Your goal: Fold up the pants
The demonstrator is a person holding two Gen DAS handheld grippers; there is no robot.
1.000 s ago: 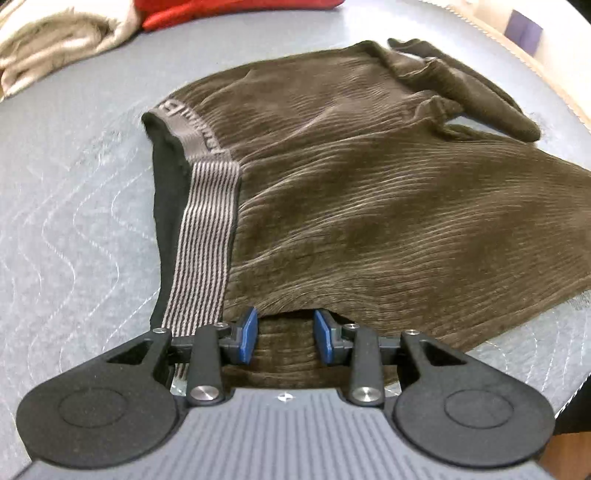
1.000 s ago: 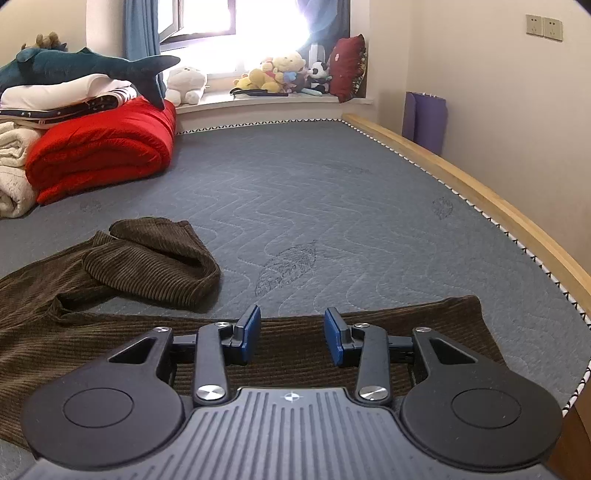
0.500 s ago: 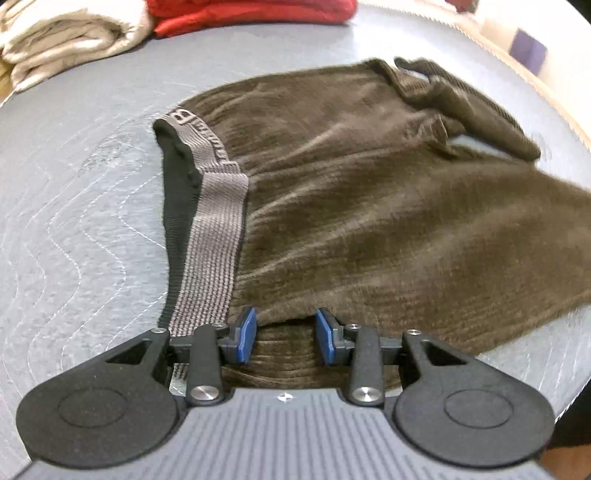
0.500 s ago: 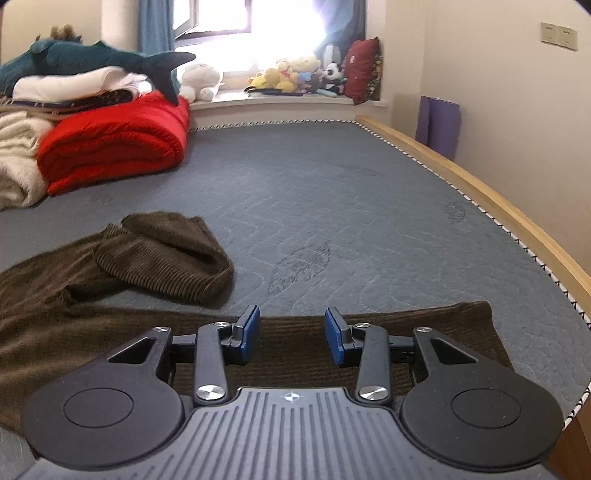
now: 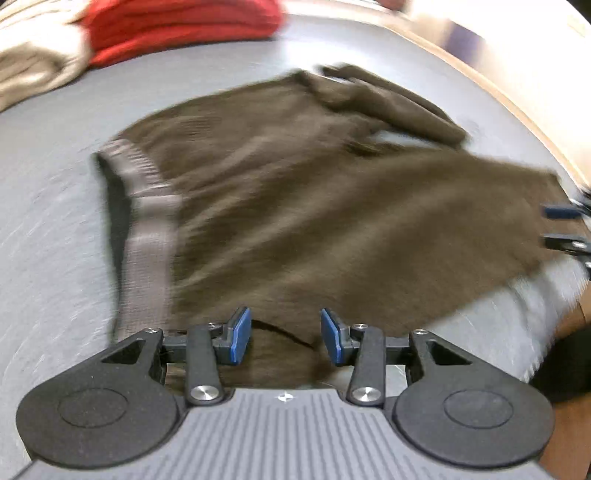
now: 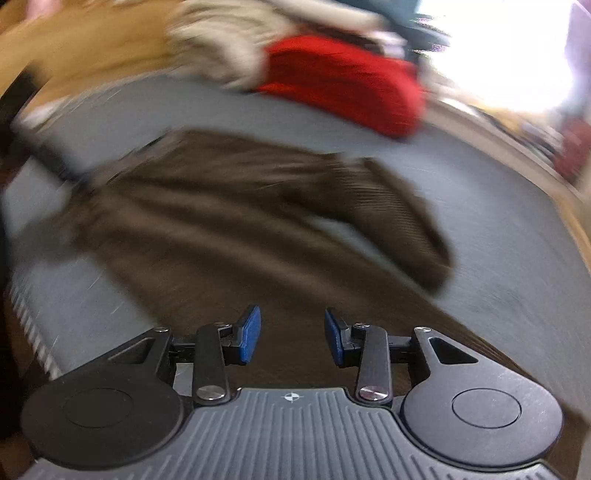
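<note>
Dark brown corduroy pants (image 5: 314, 206) lie spread on the grey mattress (image 5: 48, 240), with the grey striped waistband (image 5: 151, 229) at the left. One leg (image 5: 388, 103) is bunched at the far side. My left gripper (image 5: 286, 336) hovers at the pants' near edge. Its jaws are opening, and fabric lies below the gap with neither pad pressing on it. My right gripper (image 6: 292, 334) stands open over the pants (image 6: 258, 229), nothing pinched. It also shows at the pants' right end (image 5: 561, 227) in the left wrist view. Both views are blurred.
A red quilt (image 5: 177, 26) and a beige blanket (image 5: 33, 70) are piled at the far left of the mattress. They also appear in the right wrist view, quilt (image 6: 343, 85) and blanket (image 6: 221, 48). The wooden bed edge (image 5: 498, 85) runs along the right.
The right wrist view has swung and rolled from facing the window to looking across the pants toward the red quilt. The left gripper's jaws have widened, and its view has shifted a little.
</note>
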